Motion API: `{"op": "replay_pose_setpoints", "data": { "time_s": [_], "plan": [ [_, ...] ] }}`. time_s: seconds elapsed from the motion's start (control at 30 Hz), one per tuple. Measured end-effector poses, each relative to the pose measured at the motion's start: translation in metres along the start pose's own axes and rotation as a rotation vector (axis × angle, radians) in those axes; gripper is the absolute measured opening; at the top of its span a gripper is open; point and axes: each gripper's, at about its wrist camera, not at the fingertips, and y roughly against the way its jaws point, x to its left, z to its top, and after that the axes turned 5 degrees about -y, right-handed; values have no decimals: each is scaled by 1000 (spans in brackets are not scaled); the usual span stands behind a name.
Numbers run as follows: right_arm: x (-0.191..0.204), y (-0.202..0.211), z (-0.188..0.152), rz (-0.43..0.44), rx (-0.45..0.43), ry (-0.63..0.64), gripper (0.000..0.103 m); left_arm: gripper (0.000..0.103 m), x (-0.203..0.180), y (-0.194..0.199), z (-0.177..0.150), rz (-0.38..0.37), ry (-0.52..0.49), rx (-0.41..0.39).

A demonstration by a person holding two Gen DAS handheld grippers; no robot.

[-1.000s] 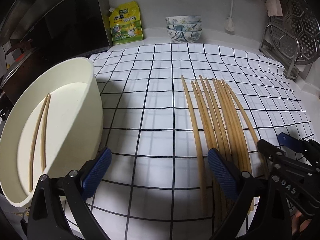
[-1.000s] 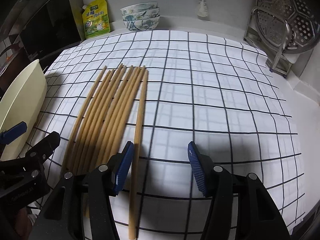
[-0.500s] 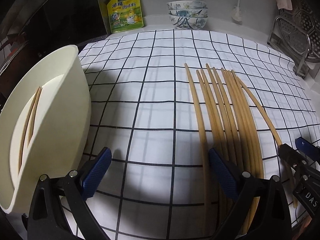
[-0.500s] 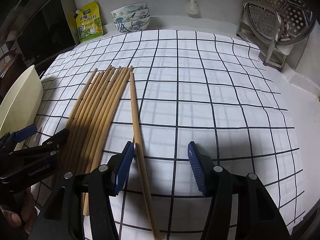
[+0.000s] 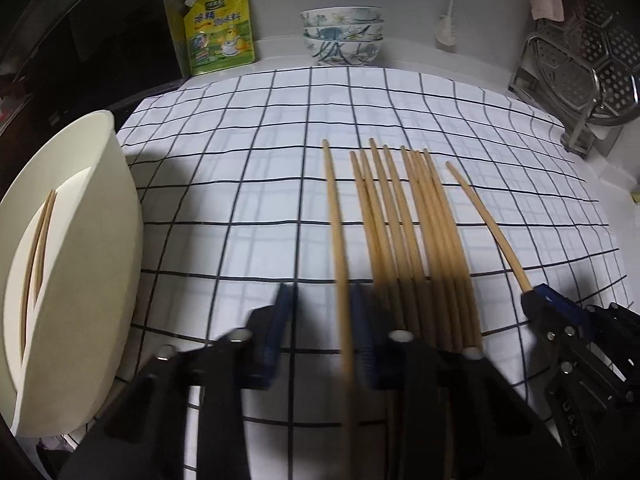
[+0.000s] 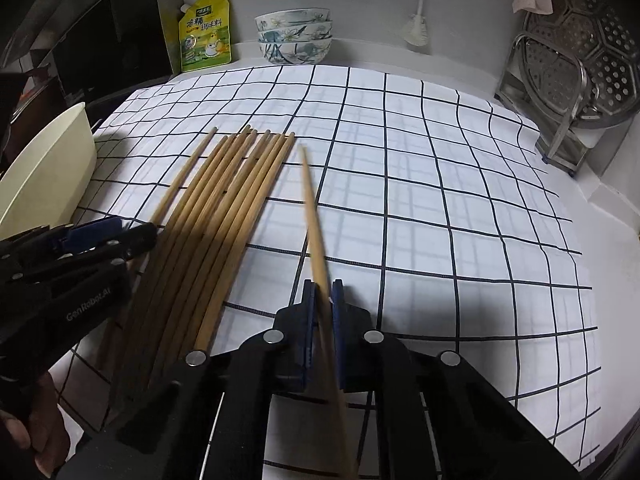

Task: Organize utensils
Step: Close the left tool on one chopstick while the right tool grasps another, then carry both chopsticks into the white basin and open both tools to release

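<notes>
Chopsticks (image 5: 404, 220), long, tan, slender

Left hand-held gripper (image 5: 320, 312) closing, blurred; right hand-held gripper (image 6: 322, 304) clamped tight, both angled downward

Printed in white on the black body of the left gripper (image 6: 132, 236), seen from the right wrist view: "GenRobot.AI". Partly legible on the black body of the right gripper (image 5: 532, 300), from the left wrist view: letters resembling "UAS", too dim to confirm. On the yellow-green pouch (image 6: 205, 32) standing against the back wall: large Chinese characters, seemingly "鸡精调味料", above a cartoon picture; smaller print there too fine to read. No other readable text.
</notes>
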Motion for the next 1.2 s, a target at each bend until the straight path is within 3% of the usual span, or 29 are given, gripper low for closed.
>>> {"op": "replay_pose_setpoints", "data": {
  "time_s": [0.07,0.47,0.8,1.0,1.2],
  "plan": [
    [-2,0,0,16,1,-15,7,7,-3,1,0,-8,-10,5],
    [-17,18,-1,95,-30,-117,7,7,0,19,-1,-21,-12,-30],
    [-6,62,12,157,-126,-134,7,7,7,82,2,-48,-31,-143],
    [32,82,35,263,-178,-96,7,7,45,124,4,12,11,-223],
    [97,87,61,395,-185,-9,7,7,116,148,-1,102,118,-246]
  ]
}}
